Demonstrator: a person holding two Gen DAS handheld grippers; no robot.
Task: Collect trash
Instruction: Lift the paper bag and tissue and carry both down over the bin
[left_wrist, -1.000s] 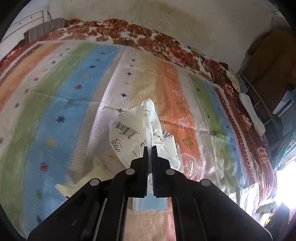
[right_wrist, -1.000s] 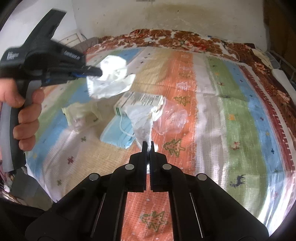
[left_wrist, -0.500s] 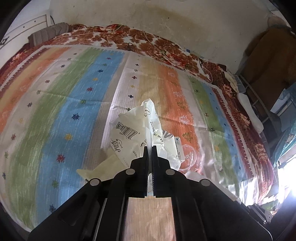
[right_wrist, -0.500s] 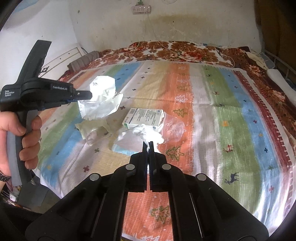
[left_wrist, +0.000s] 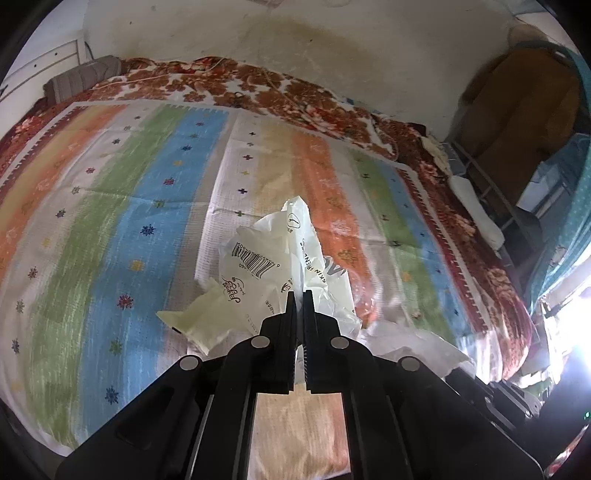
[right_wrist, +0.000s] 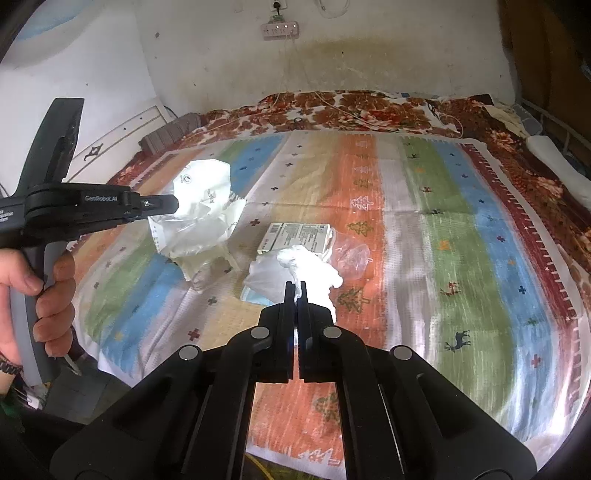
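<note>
My left gripper (left_wrist: 299, 295) is shut on a crumpled white printed wrapper (left_wrist: 266, 266) with a barcode, held above the striped blanket (left_wrist: 110, 240). The right wrist view shows that left gripper (right_wrist: 173, 205) from the side, with the wrapper (right_wrist: 199, 218) hanging from its tips. My right gripper (right_wrist: 295, 286) is shut on a crumpled white tissue (right_wrist: 295, 267), lifted over a blue face mask (right_wrist: 255, 297). On the blanket (right_wrist: 461, 258) lie a small printed box (right_wrist: 299, 236), a clear plastic piece (right_wrist: 351, 254) and a pale yellow paper (right_wrist: 207, 269).
The bed fills both views, with a floral cover (right_wrist: 351, 110) along the stained back wall. A power strip (right_wrist: 280, 29) hangs on the wall. A metal rack (left_wrist: 491, 192) and hanging clothes (left_wrist: 517, 110) stand to the right of the bed. A person's hand (right_wrist: 48, 291) grips the left tool.
Both grippers have risen and drawn back from the bed with their pieces. The white tissue has come up off the mask and box. The wrapper stays in the left gripper.
</note>
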